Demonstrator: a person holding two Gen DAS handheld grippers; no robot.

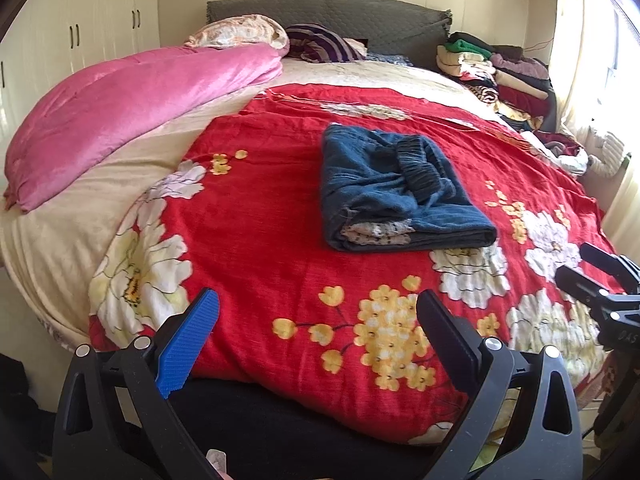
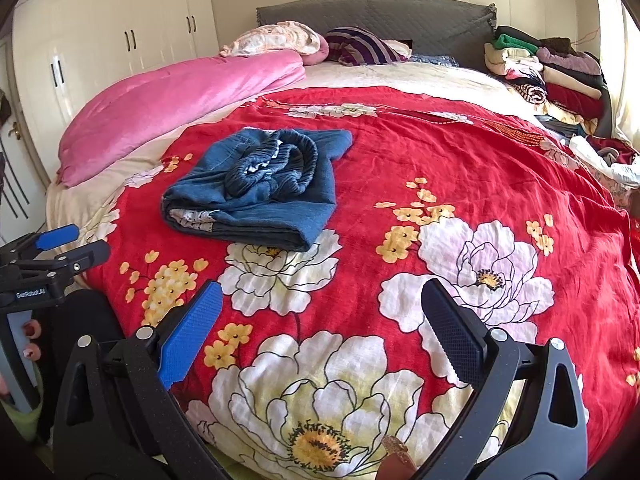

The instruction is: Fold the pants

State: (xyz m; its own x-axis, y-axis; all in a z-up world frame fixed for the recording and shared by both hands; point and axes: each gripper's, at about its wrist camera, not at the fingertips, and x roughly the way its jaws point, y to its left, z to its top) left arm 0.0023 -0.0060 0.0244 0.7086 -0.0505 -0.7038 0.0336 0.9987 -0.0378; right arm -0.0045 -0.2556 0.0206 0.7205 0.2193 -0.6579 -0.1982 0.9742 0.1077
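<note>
Dark blue pants [image 1: 396, 192] lie folded into a compact bundle on the red flowered blanket [image 1: 280, 248], waistband on top. They also show in the right wrist view [image 2: 260, 192]. My left gripper [image 1: 318, 332] is open and empty, held back near the bed's front edge, well short of the pants. My right gripper [image 2: 322, 328] is open and empty, also at the front edge, to the right of the pants. Each gripper shows at the edge of the other's view: the right gripper [image 1: 592, 272] and the left gripper [image 2: 72, 244].
A pink quilt [image 1: 132, 112] lies along the bed's left side. Pillows [image 1: 244, 34] rest by the grey headboard [image 1: 328, 12]. A stack of folded clothes [image 1: 504, 76] sits at the far right. White wardrobes [image 2: 120, 40] stand at the left.
</note>
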